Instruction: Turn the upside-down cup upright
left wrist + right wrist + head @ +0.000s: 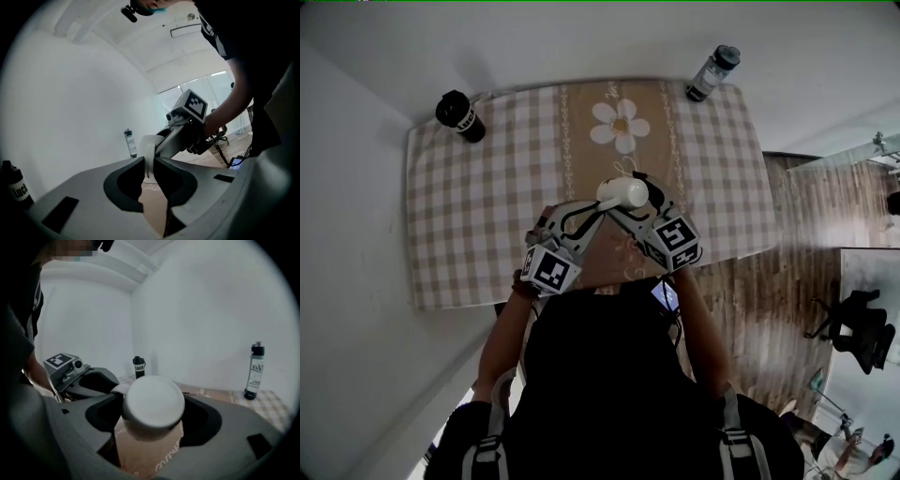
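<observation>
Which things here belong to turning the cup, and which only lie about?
For the job: white cup; left tool and right tool, both gripping it.
Lying about: black bottle; clear bottle; checked tablecloth.

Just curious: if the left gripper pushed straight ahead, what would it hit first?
The handle of the white cup, already pinched in its jaws; just behind that, probably, the right gripper.

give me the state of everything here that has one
white cup: on its side, held by both grippers
left gripper: shut on the cup's handle
right gripper: shut on the cup's body
black bottle: upright, lid on
clear bottle: upright, cap on
</observation>
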Motion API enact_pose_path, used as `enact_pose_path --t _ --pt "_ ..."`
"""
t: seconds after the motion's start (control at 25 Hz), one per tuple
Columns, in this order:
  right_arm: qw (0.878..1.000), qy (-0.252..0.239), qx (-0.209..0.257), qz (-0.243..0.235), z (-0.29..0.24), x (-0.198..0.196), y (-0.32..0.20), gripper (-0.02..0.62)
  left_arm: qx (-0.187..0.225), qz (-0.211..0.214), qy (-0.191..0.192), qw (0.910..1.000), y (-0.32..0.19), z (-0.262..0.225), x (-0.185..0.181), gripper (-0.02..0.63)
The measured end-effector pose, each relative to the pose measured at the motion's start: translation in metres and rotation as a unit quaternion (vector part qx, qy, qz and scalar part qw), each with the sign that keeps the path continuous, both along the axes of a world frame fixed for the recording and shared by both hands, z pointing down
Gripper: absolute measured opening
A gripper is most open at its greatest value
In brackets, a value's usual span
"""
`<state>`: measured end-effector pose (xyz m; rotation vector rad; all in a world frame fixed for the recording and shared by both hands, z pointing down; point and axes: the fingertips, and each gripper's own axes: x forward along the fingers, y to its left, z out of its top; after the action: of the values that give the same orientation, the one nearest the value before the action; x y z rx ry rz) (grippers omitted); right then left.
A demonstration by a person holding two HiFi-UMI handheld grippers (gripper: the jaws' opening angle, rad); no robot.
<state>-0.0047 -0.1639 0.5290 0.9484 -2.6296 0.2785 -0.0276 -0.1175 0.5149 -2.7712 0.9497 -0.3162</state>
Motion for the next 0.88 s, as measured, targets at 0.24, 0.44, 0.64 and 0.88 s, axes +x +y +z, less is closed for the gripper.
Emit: enact_pose_path --t 0.24,0.44,0.64,0.88 --pt "0.995 0.095 0.041 -0.003 0.01 0.0 0.0 0.383 -0.002 -0.016 -0.043 0.9989 0.0 0.024 0.004 0.066" --pt "0.992 0.114 0.025 -0.048 0.02 -0.007 0.008 0.382 -0.03 -0.006 -0.025 0.9992 0.009 0.033 0.001 0.067" --pt "0.992 0.098 0.023 -0.08 0.022 -0.01 0.015 0.382 -0.048 0.005 0.001 0.9988 0.014 0.035 -0.003 0.067" --pt "0.991 0.083 0.02 -0.107 0.023 -0.011 0.02 0.371 -0.039 0.014 -0.011 0.9991 0.014 0.036 -0.008 0.064"
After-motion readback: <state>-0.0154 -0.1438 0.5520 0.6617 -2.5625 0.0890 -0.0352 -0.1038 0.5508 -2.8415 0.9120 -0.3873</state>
